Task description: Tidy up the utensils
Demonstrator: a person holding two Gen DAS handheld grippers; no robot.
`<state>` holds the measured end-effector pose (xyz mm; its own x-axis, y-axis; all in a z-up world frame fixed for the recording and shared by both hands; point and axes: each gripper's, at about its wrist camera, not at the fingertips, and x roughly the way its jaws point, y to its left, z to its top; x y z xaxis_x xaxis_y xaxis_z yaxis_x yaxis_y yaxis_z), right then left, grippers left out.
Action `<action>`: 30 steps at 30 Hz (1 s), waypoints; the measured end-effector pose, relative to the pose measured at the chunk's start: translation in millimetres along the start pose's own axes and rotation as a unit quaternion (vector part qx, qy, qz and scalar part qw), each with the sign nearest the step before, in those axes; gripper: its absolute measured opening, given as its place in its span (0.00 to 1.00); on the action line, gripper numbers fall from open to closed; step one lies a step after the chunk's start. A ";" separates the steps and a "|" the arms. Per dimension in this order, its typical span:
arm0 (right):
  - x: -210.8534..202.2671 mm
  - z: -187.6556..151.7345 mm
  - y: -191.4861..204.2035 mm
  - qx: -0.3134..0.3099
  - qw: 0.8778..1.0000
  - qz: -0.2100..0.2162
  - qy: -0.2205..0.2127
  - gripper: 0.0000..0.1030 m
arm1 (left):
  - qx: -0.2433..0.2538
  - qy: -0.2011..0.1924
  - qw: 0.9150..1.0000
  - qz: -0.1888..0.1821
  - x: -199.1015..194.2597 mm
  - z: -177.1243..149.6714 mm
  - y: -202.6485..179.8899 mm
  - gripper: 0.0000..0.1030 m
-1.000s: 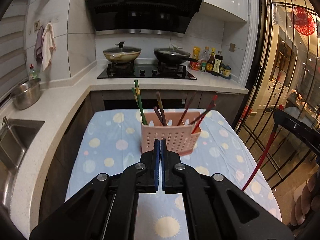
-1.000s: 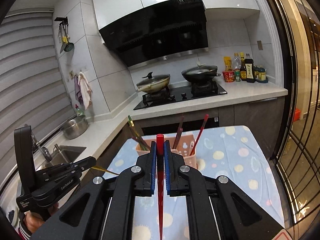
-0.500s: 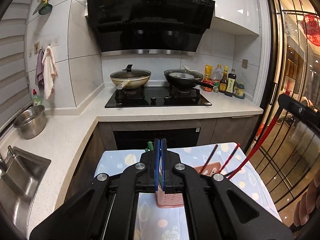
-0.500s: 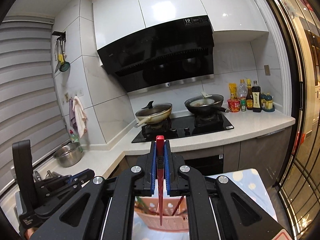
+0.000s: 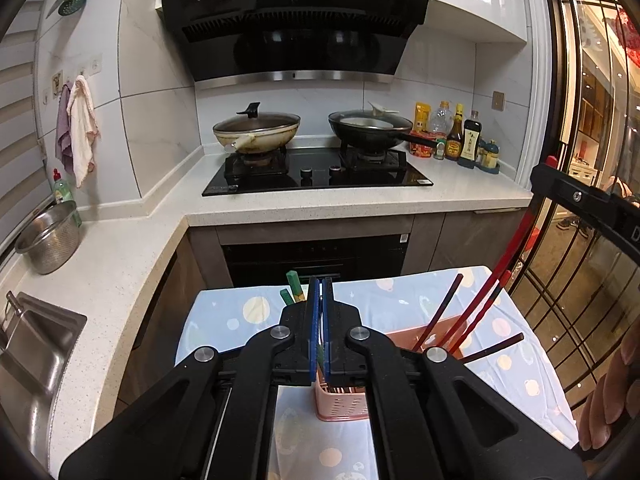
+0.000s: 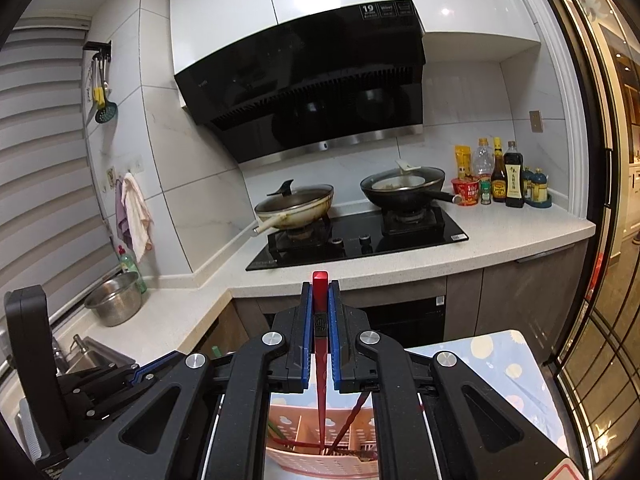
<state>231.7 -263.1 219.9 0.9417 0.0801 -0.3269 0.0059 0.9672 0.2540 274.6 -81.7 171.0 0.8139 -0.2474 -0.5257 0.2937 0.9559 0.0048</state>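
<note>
A pink perforated utensil holder (image 5: 344, 402) stands on a table with a blue dotted cloth (image 5: 224, 320); it also shows in the right wrist view (image 6: 304, 432). Green chopsticks (image 5: 294, 284) and dark red chopsticks (image 5: 440, 316) stick out of it. My right gripper (image 6: 320, 292) is shut on a red chopstick (image 6: 320, 364) that points down into the holder. In the left wrist view that chopstick (image 5: 508, 252) slants down from the right gripper into the holder. My left gripper (image 5: 320, 288) is shut and empty, just above the holder.
Behind the table runs a counter with a black hob (image 5: 316, 176), two pans (image 5: 256, 130), sauce bottles (image 5: 468, 140), a steel bowl (image 5: 50, 236) and a sink (image 5: 32, 344). A glass door with black bars (image 5: 592, 160) is on the right.
Both grippers have risen and tilted up, so the kitchen fills the views. The red chopstick has come over the holder, tip now inside it. Both grippers stayed shut.
</note>
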 end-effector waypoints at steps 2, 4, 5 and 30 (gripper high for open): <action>6.2 -5.9 -0.7 0.001 1.000 0.001 0.009 0.07 | 0.002 0.005 1.000 -0.002 6.2 -2.7 -4.2 0.01; 10.7 -11.6 -1.3 0.000 1.000 0.002 0.016 0.07 | 0.002 0.010 1.000 -0.004 11.8 -5.2 -7.6 0.01; 13.6 -14.0 -1.1 -0.001 1.000 0.002 0.020 0.07 | 0.002 0.012 1.000 -0.005 14.3 -5.9 -8.4 0.01; 3.8 -50.4 -4.3 -0.014 0.998 -0.004 0.053 0.39 | -0.020 0.002 1.000 0.013 4.5 -20.7 -11.1 0.52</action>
<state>218.2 -254.8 171.7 0.9005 0.0966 -0.4239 0.0023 0.9740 0.2267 264.6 -90.1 151.0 0.8189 -0.2220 -0.5293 0.2518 0.9676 -0.0162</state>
